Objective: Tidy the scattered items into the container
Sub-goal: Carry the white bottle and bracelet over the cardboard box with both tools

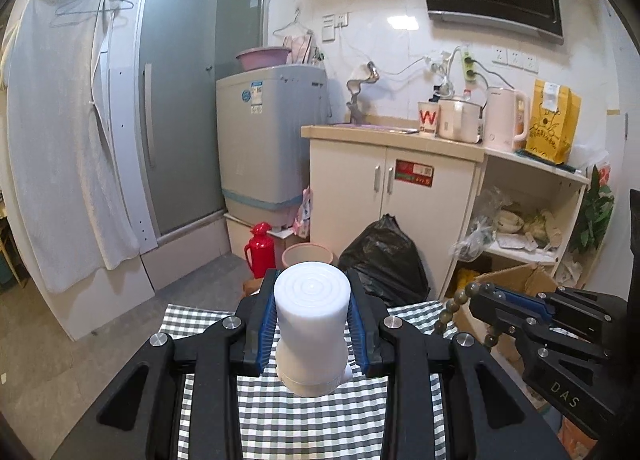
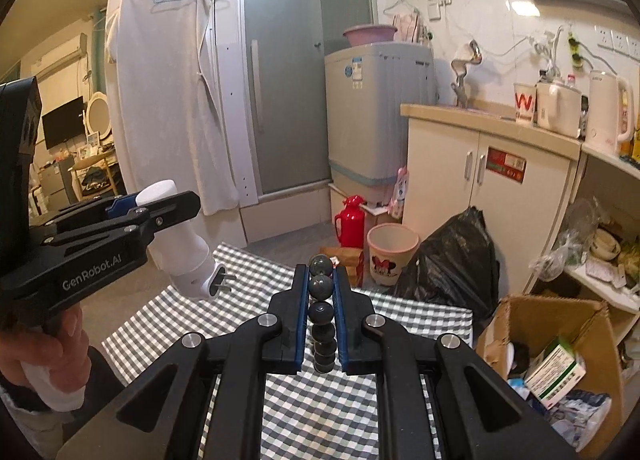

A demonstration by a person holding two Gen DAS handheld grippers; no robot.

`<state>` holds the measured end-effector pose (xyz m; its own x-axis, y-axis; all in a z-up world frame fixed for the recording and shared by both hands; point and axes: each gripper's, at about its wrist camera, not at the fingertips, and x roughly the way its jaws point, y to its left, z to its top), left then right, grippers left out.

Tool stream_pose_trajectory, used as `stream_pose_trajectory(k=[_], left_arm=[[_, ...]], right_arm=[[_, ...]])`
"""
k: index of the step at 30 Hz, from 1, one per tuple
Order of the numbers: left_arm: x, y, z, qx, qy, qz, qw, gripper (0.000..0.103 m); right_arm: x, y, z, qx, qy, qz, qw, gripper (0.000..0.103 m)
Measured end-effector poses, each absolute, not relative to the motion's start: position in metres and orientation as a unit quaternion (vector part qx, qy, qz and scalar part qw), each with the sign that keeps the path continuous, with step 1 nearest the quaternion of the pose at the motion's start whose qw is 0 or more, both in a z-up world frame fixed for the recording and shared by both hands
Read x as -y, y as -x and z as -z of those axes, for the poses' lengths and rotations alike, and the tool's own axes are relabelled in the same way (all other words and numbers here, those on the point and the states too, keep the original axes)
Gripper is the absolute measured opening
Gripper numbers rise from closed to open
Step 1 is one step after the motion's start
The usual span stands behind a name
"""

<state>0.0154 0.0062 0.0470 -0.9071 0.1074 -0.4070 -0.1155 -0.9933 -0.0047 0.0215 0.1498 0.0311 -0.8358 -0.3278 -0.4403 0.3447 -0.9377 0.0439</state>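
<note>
My left gripper (image 1: pixel 312 292) is shut on a white cylindrical plug-in device (image 1: pixel 311 316), held above the checked tablecloth (image 1: pixel 304 420). The right wrist view shows that device (image 2: pixel 180 256) tilted, with its two plug prongs pointing right, in the left gripper (image 2: pixel 168 199). My right gripper (image 2: pixel 321 276) is shut on a string of dark round beads (image 2: pixel 321 300) that stands up between the blue pads. In the left wrist view the right gripper (image 1: pixel 480 296) is at the right, with the beads (image 1: pixel 452 312) hanging in a curve from its tip.
An open cardboard box (image 2: pixel 560 348) with packets inside stands right of the table. Beyond the table edge sit a black rubbish bag (image 2: pixel 452 256), a pink bin (image 2: pixel 390 256) and a red flask (image 2: pixel 352 221). A person's hand (image 2: pixel 44 344) grips the left handle.
</note>
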Motion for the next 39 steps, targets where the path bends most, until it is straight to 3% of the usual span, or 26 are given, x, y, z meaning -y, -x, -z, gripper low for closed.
stream_pose_trajectory(k=[19, 39], left_arm=[[-0.039, -0.02, -0.055, -0.008, 0.199, -0.976, 0.086, 0.031], [-0.135, 0.002, -0.058, -0.02, 0.207, -0.957, 0.202, 0.032]], right_arm=[[-0.181, -0.04, -0.046, -0.019, -0.21, 0.967, 0.143, 0.011], [-0.266, -0.054, -0.061, -0.013, -0.211, 0.977, 0.041, 0.011]])
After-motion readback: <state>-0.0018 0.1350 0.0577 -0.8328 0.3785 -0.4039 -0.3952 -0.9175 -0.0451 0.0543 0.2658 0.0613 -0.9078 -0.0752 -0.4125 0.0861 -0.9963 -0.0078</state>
